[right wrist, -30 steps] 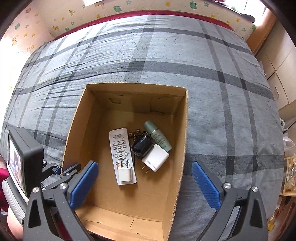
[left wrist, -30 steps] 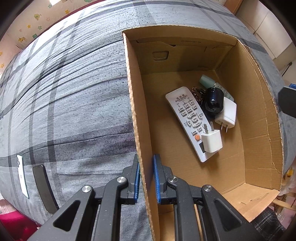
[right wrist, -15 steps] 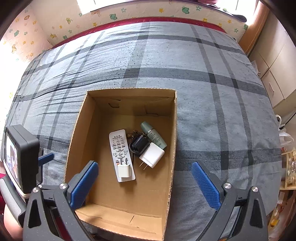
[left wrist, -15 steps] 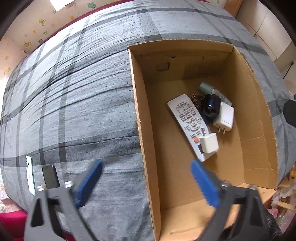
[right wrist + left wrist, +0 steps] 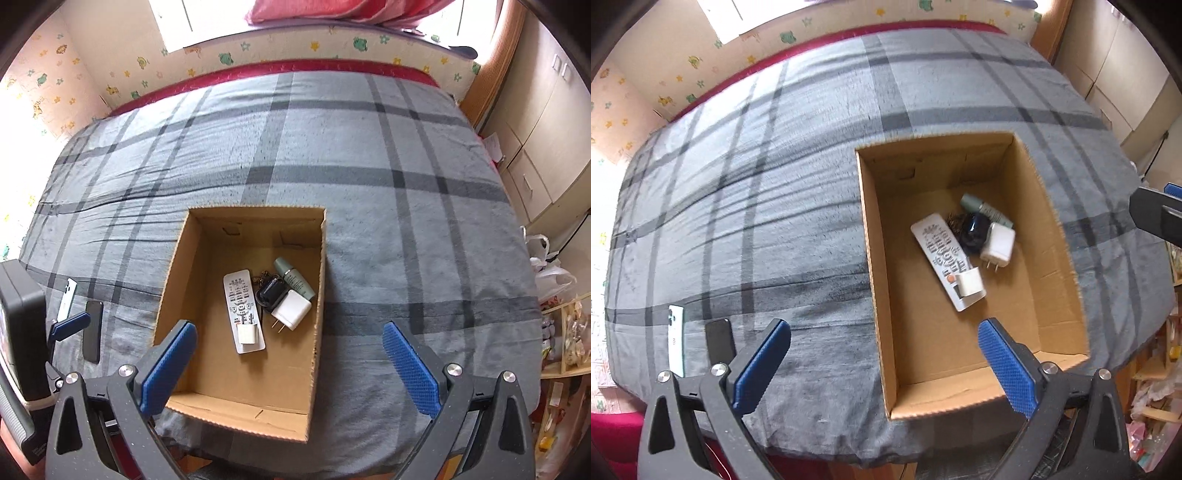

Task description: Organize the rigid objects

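Above a bed (image 5: 369, 155) spread with a grey plaid blanket, I hold both grippers over an open cardboard box (image 5: 321, 277) that sits on the blanket near the bed's front edge. My left gripper (image 5: 884, 363) has its blue-padded fingers (image 5: 762, 365) spread wide and grips nothing; one finger hangs over the blanket, the other over the box floor, with the box's left wall between them. My right gripper (image 5: 290, 363) is likewise spread wide with nothing in it, its fingers (image 5: 410, 373) straddling the box's right wall.

Inside the box, a white remote control (image 5: 242, 302) lies flat with a small white charger (image 5: 246, 334) resting on its near end. Just beside it sit a black rounded object (image 5: 270, 290) with a chain that I cannot make out clearly, a larger white plug adapter (image 5: 291, 309) with its prongs pointing toward me, and a pale green tube (image 5: 293, 278) lying against the adapter.

Outside the box, on the blanket to its left, a white phone (image 5: 676, 339) and a black phone (image 5: 718, 338) lie side by side, apart from the box.
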Motion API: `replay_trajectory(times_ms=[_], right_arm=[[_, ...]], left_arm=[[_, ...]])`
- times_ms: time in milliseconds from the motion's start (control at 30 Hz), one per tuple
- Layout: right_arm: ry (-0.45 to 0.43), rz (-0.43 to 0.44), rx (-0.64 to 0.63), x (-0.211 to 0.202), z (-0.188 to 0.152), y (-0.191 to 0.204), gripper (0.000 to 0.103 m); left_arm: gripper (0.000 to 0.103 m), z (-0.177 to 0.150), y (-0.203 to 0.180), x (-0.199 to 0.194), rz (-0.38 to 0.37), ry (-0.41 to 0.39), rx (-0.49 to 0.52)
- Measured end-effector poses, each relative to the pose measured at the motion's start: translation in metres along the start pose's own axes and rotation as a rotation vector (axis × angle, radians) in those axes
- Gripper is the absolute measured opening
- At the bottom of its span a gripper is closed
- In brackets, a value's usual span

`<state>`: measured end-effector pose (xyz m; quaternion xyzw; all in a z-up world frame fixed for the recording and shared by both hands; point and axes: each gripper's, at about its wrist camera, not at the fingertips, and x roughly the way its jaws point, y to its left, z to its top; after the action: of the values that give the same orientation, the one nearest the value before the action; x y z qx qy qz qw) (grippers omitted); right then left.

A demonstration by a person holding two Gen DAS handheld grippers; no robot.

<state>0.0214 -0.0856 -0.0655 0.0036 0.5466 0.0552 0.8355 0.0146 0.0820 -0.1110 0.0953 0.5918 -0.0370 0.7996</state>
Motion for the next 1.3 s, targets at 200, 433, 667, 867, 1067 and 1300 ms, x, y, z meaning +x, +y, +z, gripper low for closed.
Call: replay_trajectory(times_ms=[200, 433, 667, 867, 1067, 1300], right_arm=[[-0.043, 0.003, -0.02, -0.041, -0.001, -0.006, 0.103], [-0.113, -0.009, -0.075, -0.09, -0.006, -0.013, 0.103], [-0.159, -0.019, -0.072, -0.119, -0.017, -0.02, 0.103], [-0.164, -0.02, -0.055, -0.124, -0.021, -0.027, 0.103], [-0.17, -0.024, -0.045, -0.128, -0.025, -0.031, 0.103], [-0.172, -0.028, -0.051, -0.13, -0.025, -0.029, 0.103]], left_arm=[[0.103, -0.005, -0.011, -0.044, 0.005, -0.041, -0.008], [0.103, -0.01, -0.026, -0.092, -0.005, -0.099, -0.035], [0.103, -0.023, -0.046, -0.121, -0.008, -0.138, -0.029], [0.103, -0.028, -0.055, -0.126, 0.003, -0.15, -0.003], [0.103, -0.031, -0.055, -0.127, 0.007, -0.152, -0.009], [0.103, -0.032, -0.052, -0.129, 0.017, -0.16, -0.016]])
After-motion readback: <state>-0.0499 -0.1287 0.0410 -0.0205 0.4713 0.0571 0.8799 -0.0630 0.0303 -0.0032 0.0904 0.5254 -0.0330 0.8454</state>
